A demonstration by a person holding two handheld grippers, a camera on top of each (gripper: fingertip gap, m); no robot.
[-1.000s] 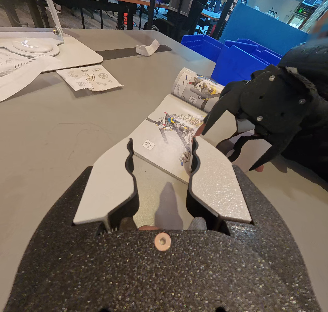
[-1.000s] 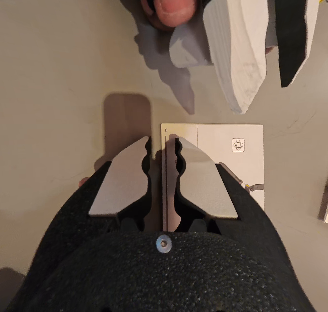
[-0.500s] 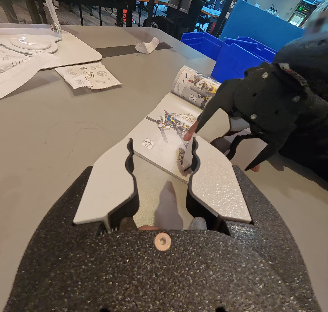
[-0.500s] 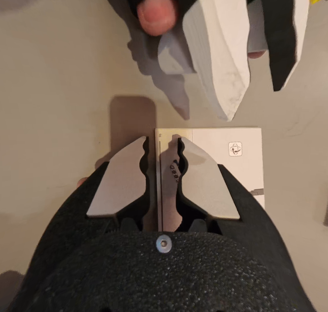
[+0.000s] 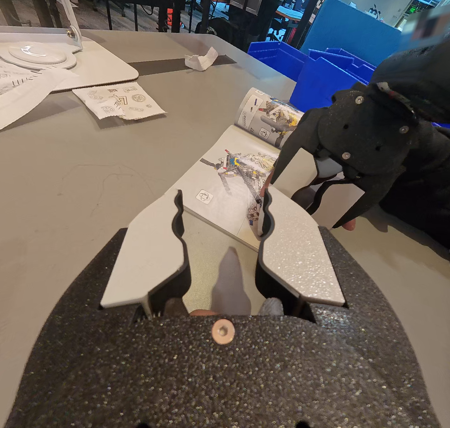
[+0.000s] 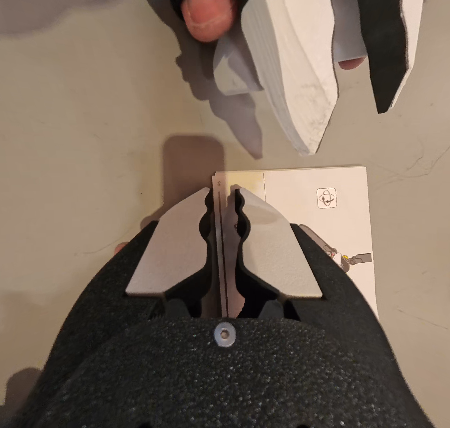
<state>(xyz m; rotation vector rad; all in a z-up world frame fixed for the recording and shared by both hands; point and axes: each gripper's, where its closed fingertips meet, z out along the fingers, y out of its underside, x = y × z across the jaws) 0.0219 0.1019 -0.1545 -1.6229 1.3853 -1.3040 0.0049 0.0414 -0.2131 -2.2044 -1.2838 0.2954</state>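
Observation:
An open instruction booklet (image 5: 226,192) lies on the grey table (image 5: 97,173); it also shows in the right wrist view (image 6: 304,209). My left gripper (image 5: 221,194) is open and empty, hovering just before the booklet's near edge. Its white fingers (image 6: 297,87) show at the top of the right wrist view. My right gripper (image 6: 222,191) points down at the booklet's corner. A lifted page edge (image 6: 219,221) stands between its narrowed jaws, against the left pad, with a gap to the right pad. The right gripper's black body (image 5: 365,143) shows in the left wrist view.
Blue bins (image 5: 316,75) stand at the table's far right edge. Torn white paper bags (image 5: 119,102), a crumpled paper scrap (image 5: 201,59) and a white lamp base (image 5: 73,61) lie at the far left. A person's thumb (image 6: 207,9) shows beside the left gripper. About 9 cm separates my left fingertips from my right.
My right gripper's jaws have narrowed around the lifted page edge, which now lies against the left pad. My left gripper has stayed open and hardly moved.

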